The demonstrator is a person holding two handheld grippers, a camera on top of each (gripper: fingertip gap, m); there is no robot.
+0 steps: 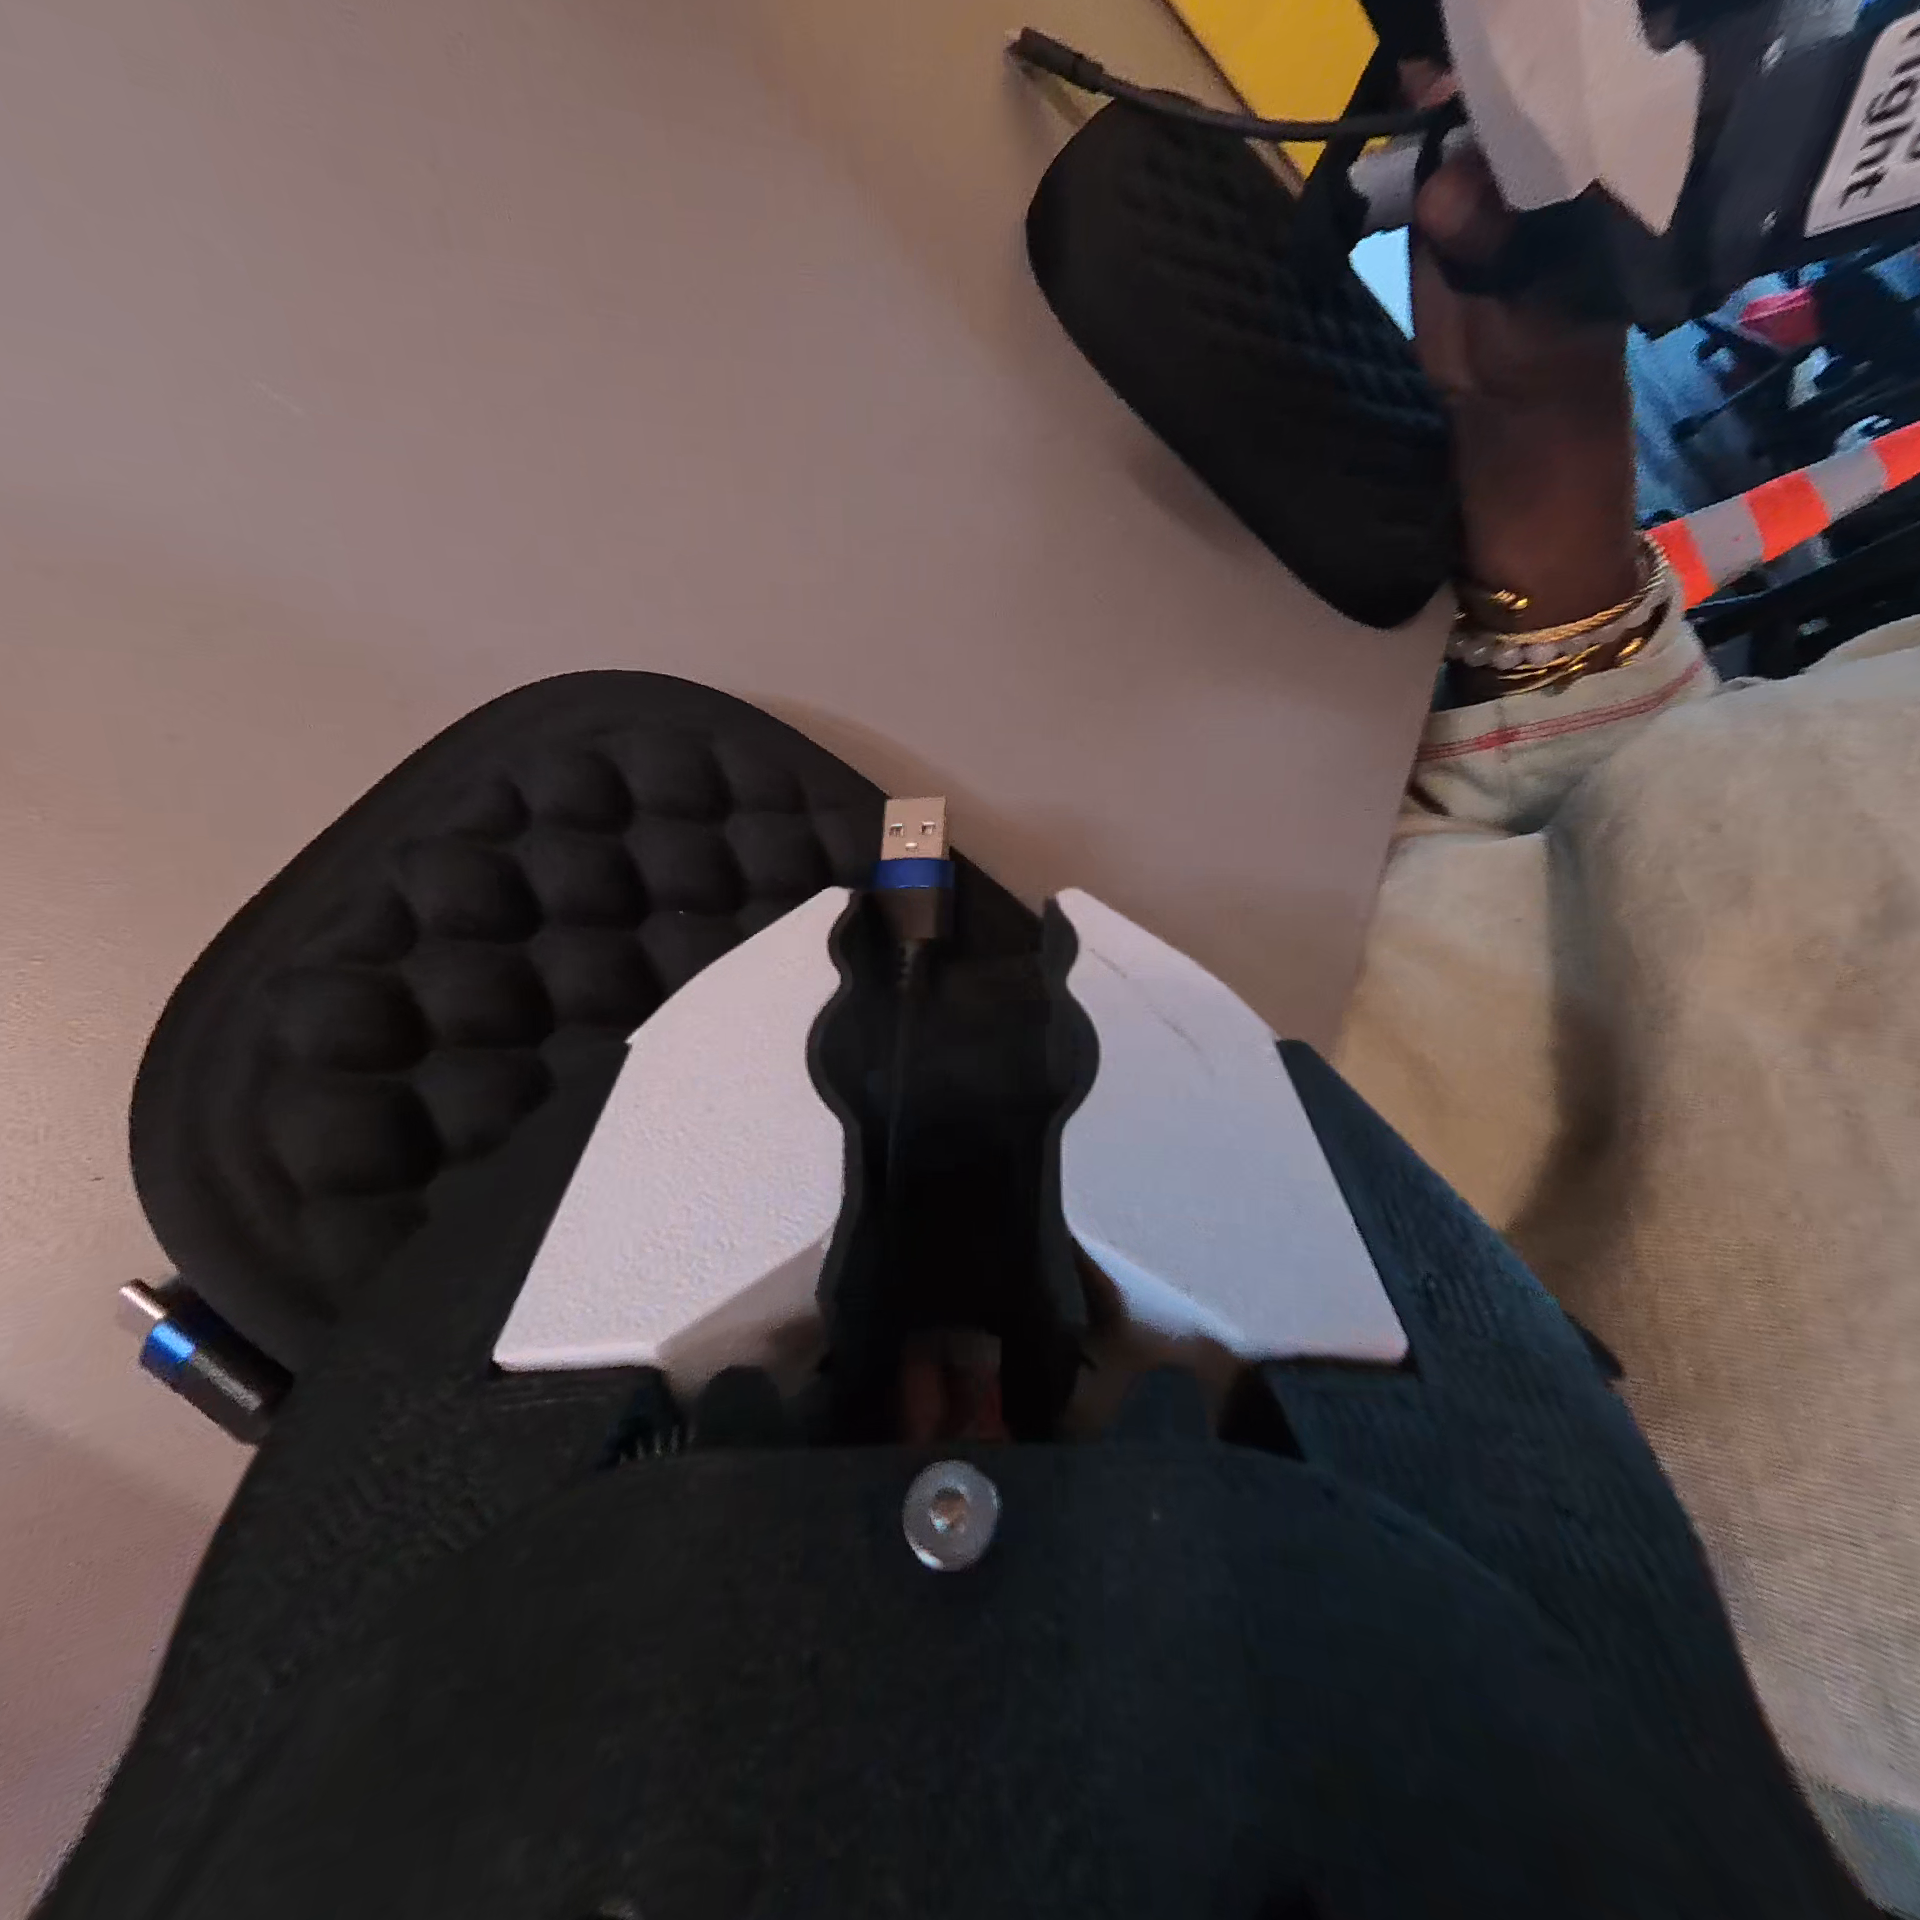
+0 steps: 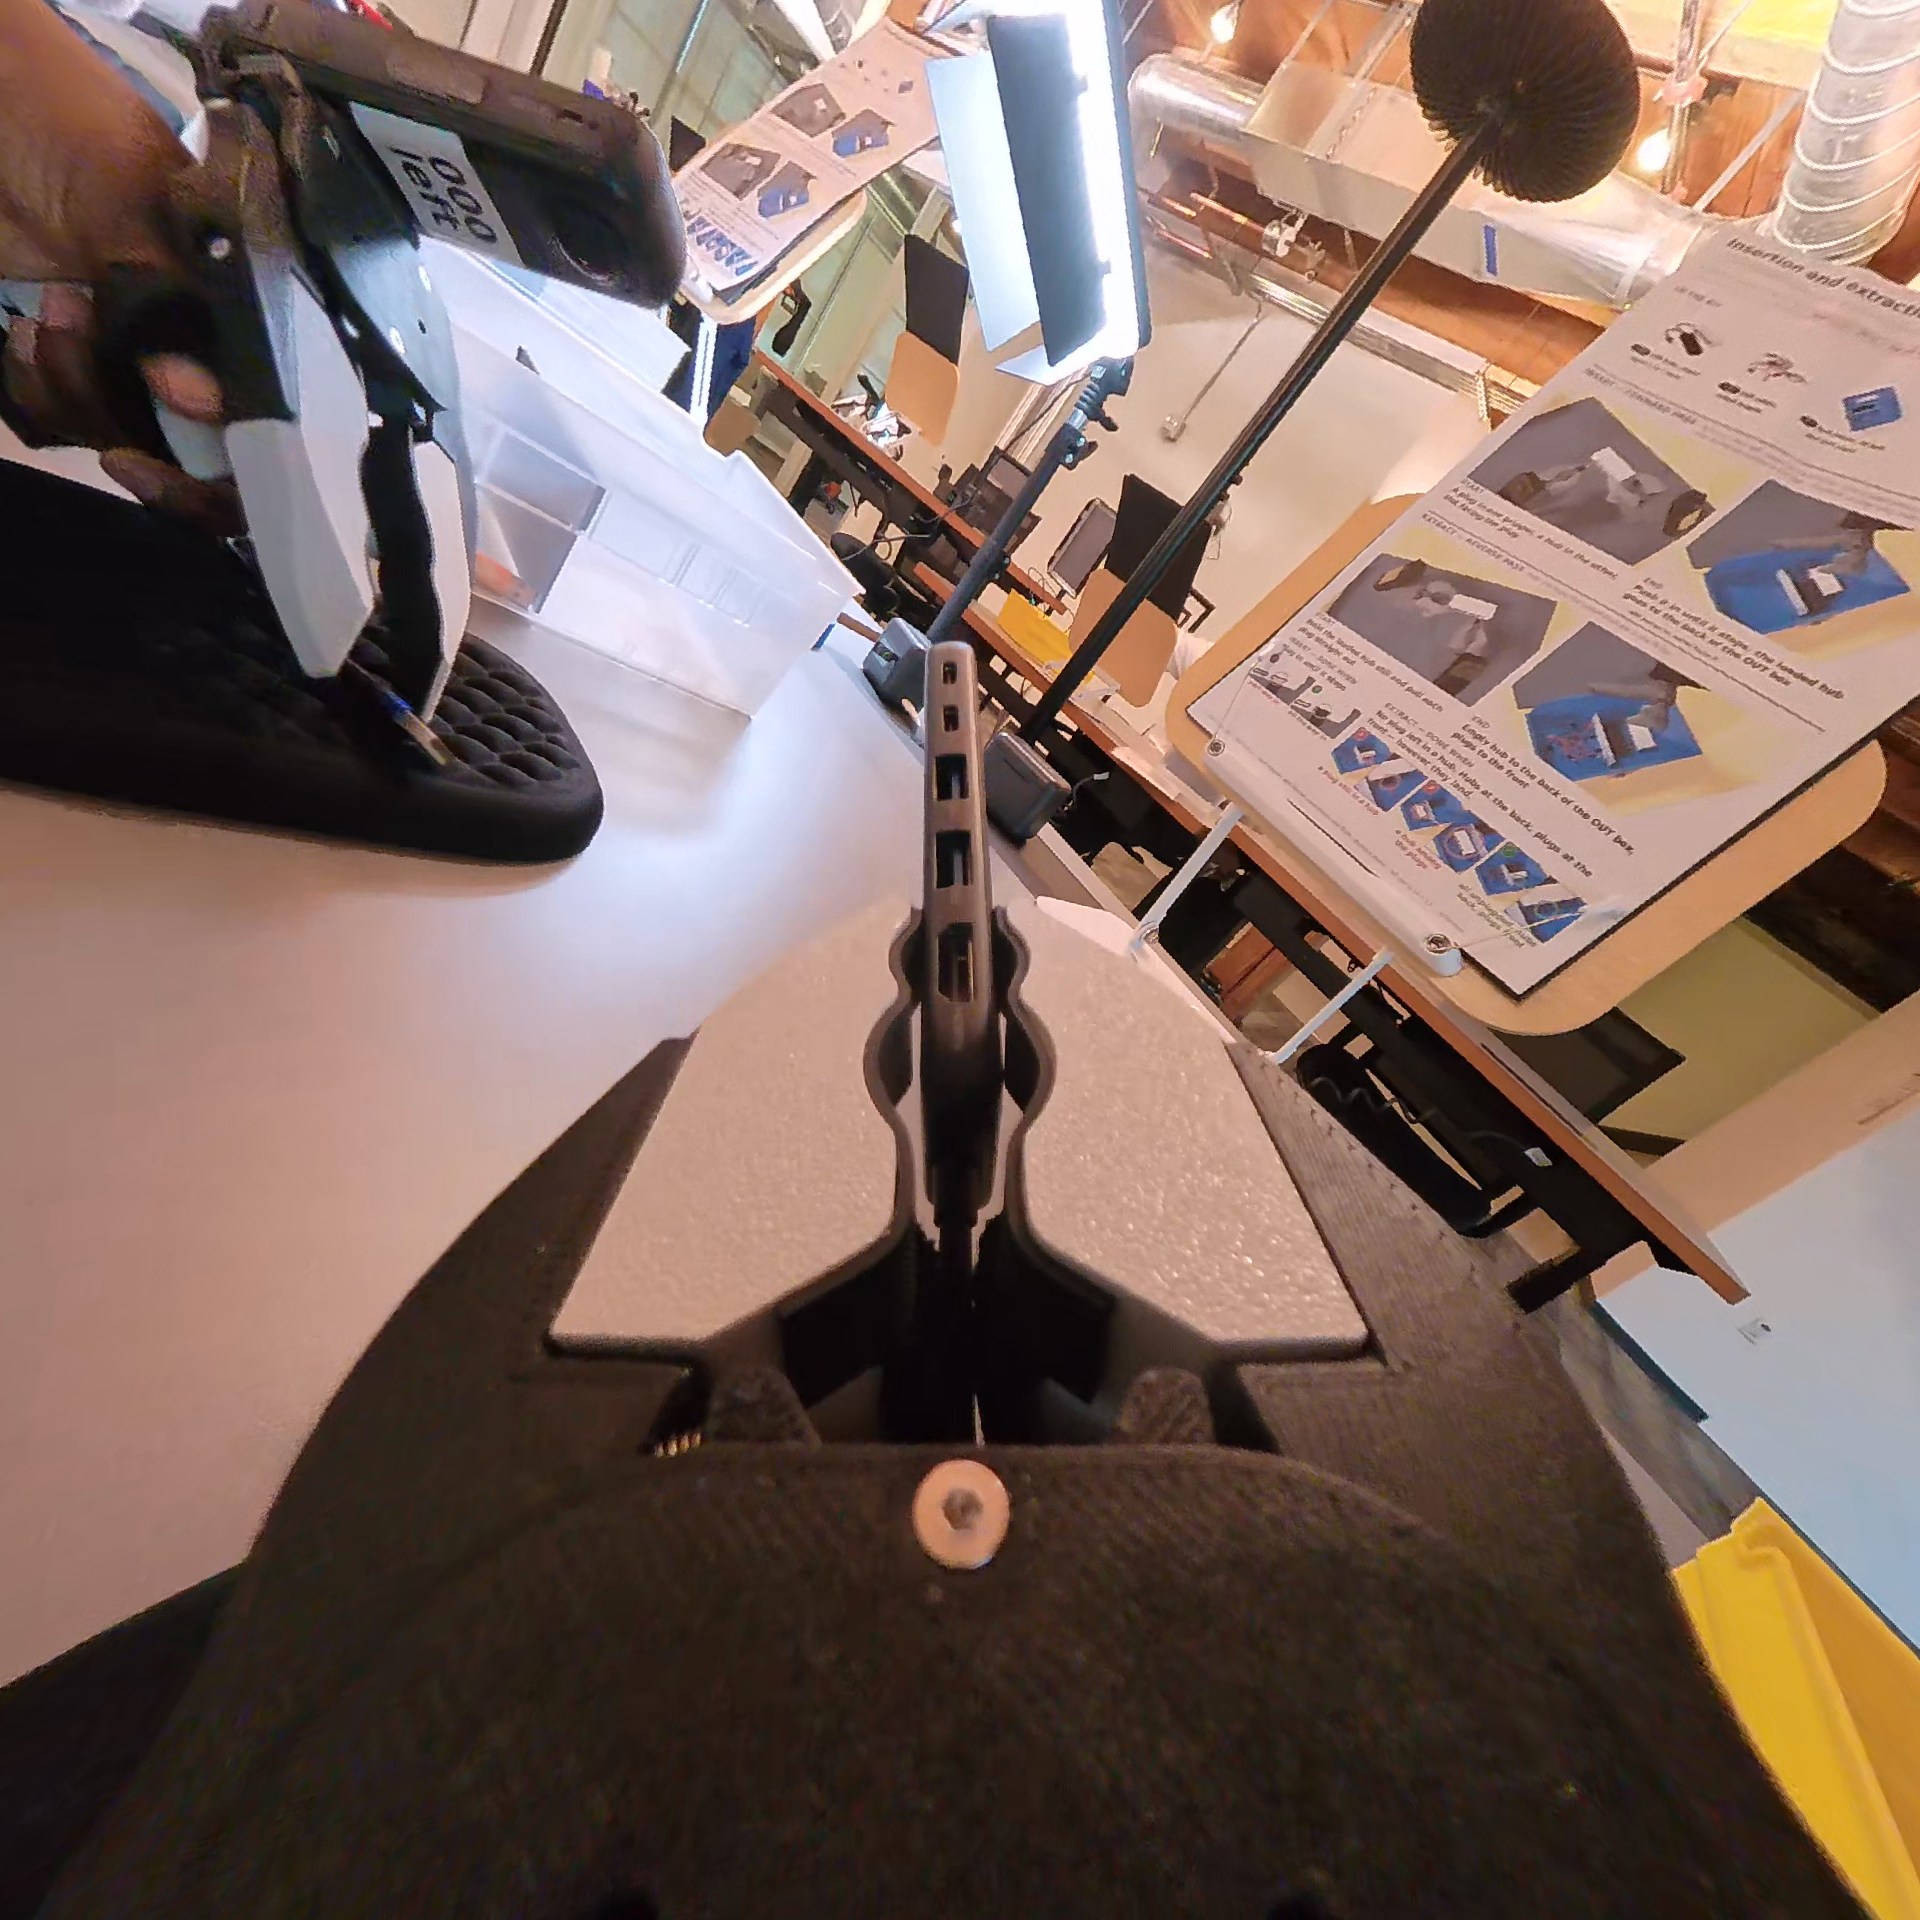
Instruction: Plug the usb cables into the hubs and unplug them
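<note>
My left gripper [image 1: 940, 909] is shut on a black USB cable; its silver plug with a blue collar [image 1: 914, 840] sticks out past the fingertips, above a black padded rest [image 1: 499, 956]. The cable's other blue-collared plug [image 1: 192, 1351] lies at that pad's left edge. My right gripper [image 2: 961, 935] is shut on a grey USB hub [image 2: 954, 790], held on edge with its row of ports facing the camera. In the right wrist view the left gripper [image 2: 400, 717] points its plug [image 2: 421, 732] down onto the pad [image 2: 312, 727]. The right gripper shows in the left wrist view's upper right [image 1: 1538, 114].
A second black pad [image 1: 1247, 353] lies farther along the white table [image 1: 520, 364]. Clear plastic bins [image 2: 644, 540] stand behind the left gripper. An instruction board [image 2: 1558, 675], a light panel [image 2: 1049, 197] on a stand and a yellow bin [image 2: 1818, 1714] are to the right. The black padded rest [image 1: 499, 956] is closer to my left gripper, around 6 cm from its tips; the right tips are 25 cm off. The right camera catches it too, in the right wrist view [image 2: 506, 705].
</note>
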